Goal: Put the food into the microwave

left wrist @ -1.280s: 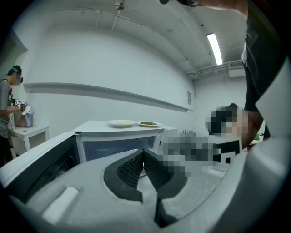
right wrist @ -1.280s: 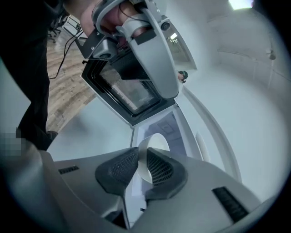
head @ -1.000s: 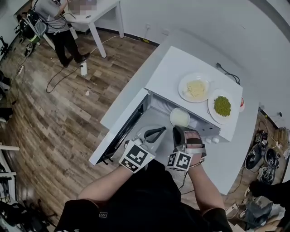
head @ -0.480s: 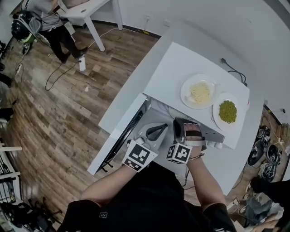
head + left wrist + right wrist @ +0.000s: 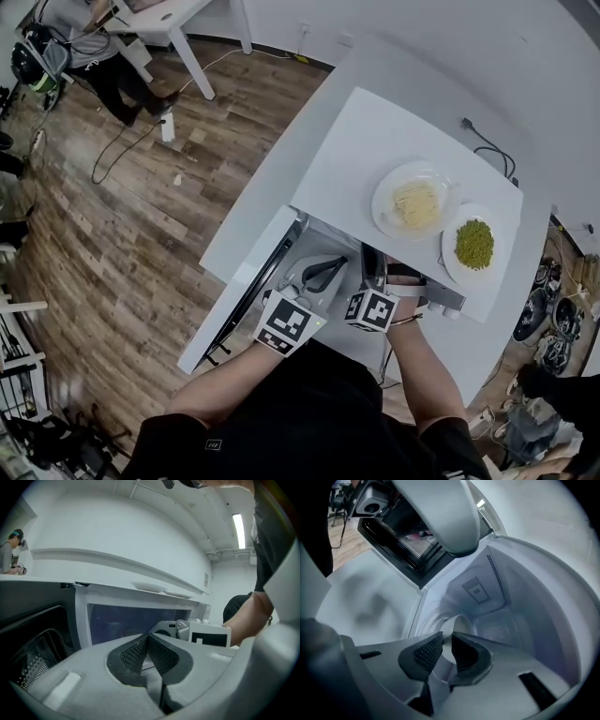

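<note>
Microwave (image 5: 375,141) centre frame in head view, door (image 5: 239,300) open at lower left.
Right gripper (image 5: 447,641) reaches into cavity, pads clamped on rim of white bowl (image 5: 461,623); bowl inside microwave, contents not visible.
Left gripper (image 5: 147,637) at cavity mouth, jaws pressed together, nothing between.
On microwave top, right of frame: noodle plate (image 5: 417,202), pea plate (image 5: 474,244), side by side.

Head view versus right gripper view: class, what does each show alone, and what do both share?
Only the head view: the pale-food plate and the peas plate on the microwave. Only the right gripper view: the cavity's vented wall and the white bowl in the right gripper. Both: the open door and the right gripper.
</note>
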